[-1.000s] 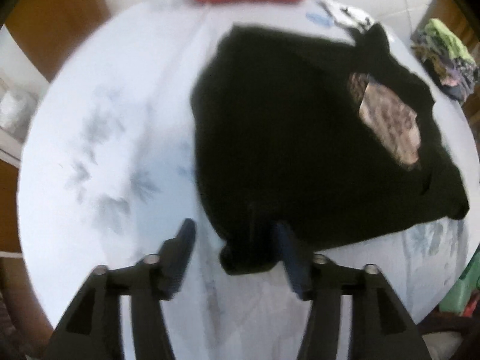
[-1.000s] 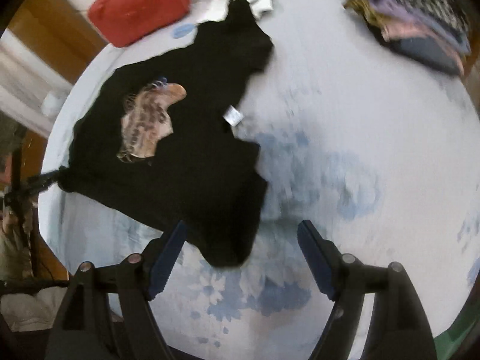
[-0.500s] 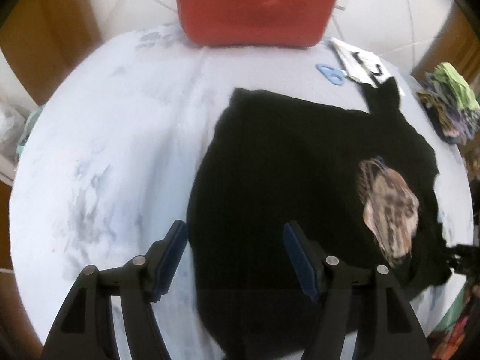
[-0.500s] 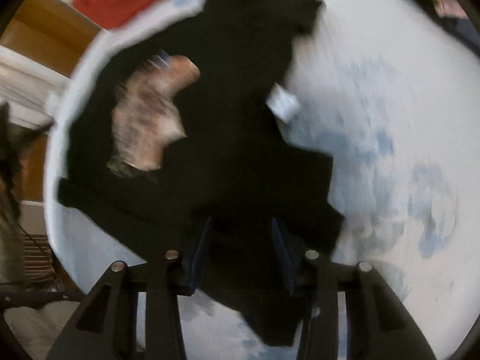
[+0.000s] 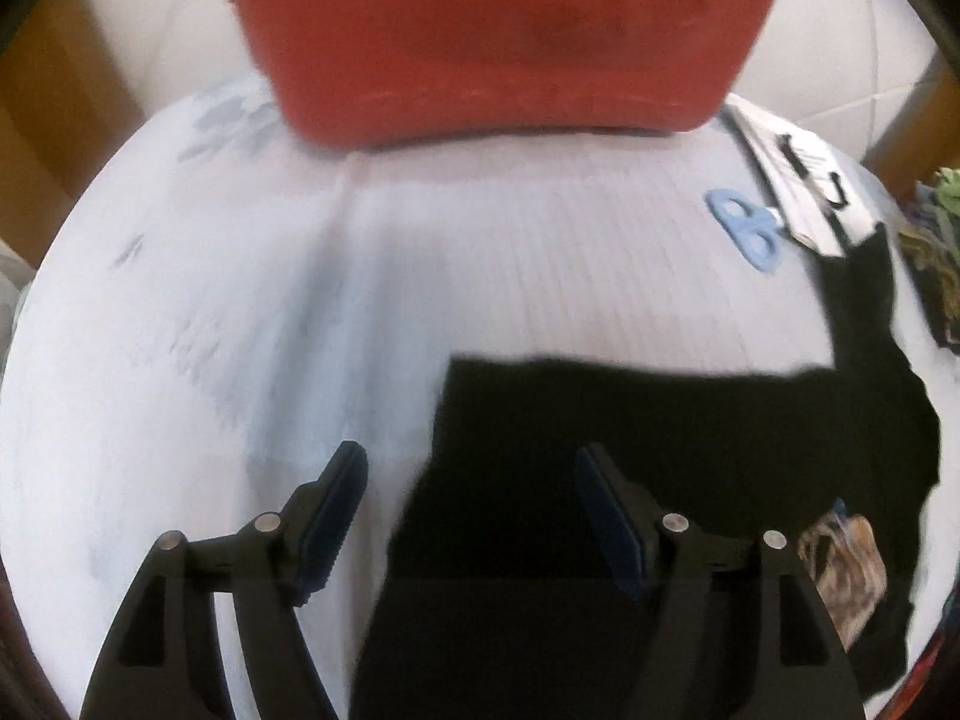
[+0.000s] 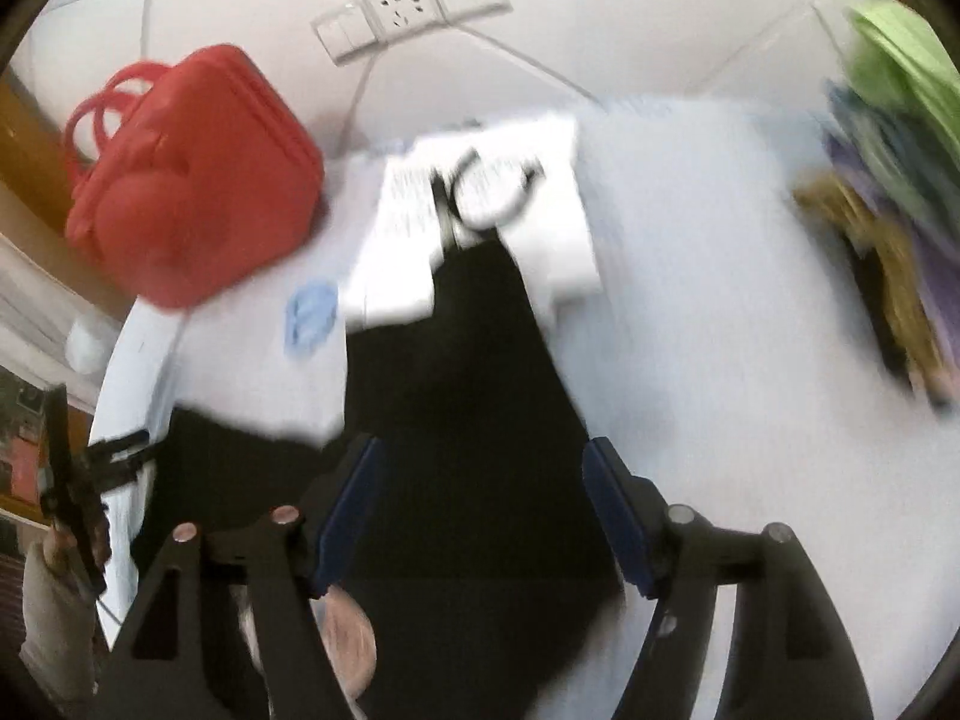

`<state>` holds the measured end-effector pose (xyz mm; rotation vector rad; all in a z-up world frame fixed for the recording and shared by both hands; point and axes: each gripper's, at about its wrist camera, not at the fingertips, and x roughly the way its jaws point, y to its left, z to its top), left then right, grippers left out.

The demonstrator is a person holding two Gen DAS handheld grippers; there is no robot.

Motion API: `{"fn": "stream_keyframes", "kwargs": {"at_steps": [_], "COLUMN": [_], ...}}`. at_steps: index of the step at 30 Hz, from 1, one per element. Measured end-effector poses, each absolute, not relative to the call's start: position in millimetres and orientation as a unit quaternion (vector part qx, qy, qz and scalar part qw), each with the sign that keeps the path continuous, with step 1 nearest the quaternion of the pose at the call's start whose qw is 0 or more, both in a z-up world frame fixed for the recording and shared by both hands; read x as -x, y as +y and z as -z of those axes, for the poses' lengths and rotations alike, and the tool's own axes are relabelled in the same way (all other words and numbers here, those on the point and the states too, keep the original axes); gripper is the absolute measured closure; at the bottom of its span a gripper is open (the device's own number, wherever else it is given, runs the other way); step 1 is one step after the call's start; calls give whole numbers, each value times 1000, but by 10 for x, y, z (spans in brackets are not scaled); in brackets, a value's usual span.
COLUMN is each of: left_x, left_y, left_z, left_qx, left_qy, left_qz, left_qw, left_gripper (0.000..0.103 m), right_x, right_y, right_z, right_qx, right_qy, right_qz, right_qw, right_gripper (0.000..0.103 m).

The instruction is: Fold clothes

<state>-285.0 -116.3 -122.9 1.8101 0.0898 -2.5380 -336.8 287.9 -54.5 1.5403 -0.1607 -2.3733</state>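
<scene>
A black T-shirt (image 5: 690,450) with a brown print (image 5: 846,576) lies spread on the pale floral tablecloth (image 5: 210,360). My left gripper (image 5: 471,516) is open and empty over the shirt's left edge. My right gripper (image 6: 483,510) is open and empty above a sleeve of the same shirt (image 6: 474,420) that points toward the wall. The print (image 6: 348,642) shows just below the right gripper's left finger. The left gripper, held by a hand, shows in the right wrist view (image 6: 78,480) at the far left.
A red bag (image 5: 498,30) stands at the table's back edge, also in the right wrist view (image 6: 192,180). Blue scissors (image 5: 747,228) and white papers (image 5: 804,186) lie near the sleeve tip. A pile of coloured clothes (image 6: 888,210) sits at the right.
Both grippers have moved forward over the shirt toward the wall and the red bag. The right gripper was partly closed half a second ago and is open wide now.
</scene>
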Motion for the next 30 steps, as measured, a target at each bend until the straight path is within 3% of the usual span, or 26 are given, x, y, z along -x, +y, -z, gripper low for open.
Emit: {"fn": "stream_keyframes", "kwargs": {"at_steps": [6,8,9,10,11,12,16,22,25,26,28,30], "left_x": [2958,2947,2947,2954,2961,2968,2886,2401,2055,1973,1825,1641], "left_y": [-1118,-1085,-1071,-1058,-1044,-1031,-1017,-1046,-1045,-1051,-1068,-1109], "left_z": [1383,1372,1363,1354,1345,1336,1223,849,839,868,994,1089], "left_qx": [-580,-572,-571,-573,-574,-575,-564,-499,-491,-496,-523,-545], "left_qy": [12,6,6,9,12,15,23,35,30,27,34,45], "left_qz": [815,820,821,820,818,817,825,865,870,867,851,836], "left_qw": [1,-8,-12,-17,-21,-25,-28,-28,-28,-29,-36,-40], "left_gripper": [30,40,60,79,86,92,94,94,93,90,69,59], "right_x": [4023,4146,4185,4220,4247,4266,4089,2989,2363,2228,1966,1705], "right_y": [2586,2502,2465,2437,2412,2392,2425,2510,2576,2615,2695,2775], "right_z": [703,798,850,894,925,944,737,74,68,188,441,693], "right_qx": [-530,-531,-533,-537,-540,-541,-496,-379,-380,-406,-458,-509], "right_qy": [-12,2,11,17,21,27,34,89,96,93,88,81], "right_qz": [832,832,830,826,823,821,846,884,875,865,843,818], "right_qw": [161,162,165,170,177,179,192,258,284,280,268,256], "right_gripper": [34,34,34,42,84,97,97,96,96,96,93,90]}}
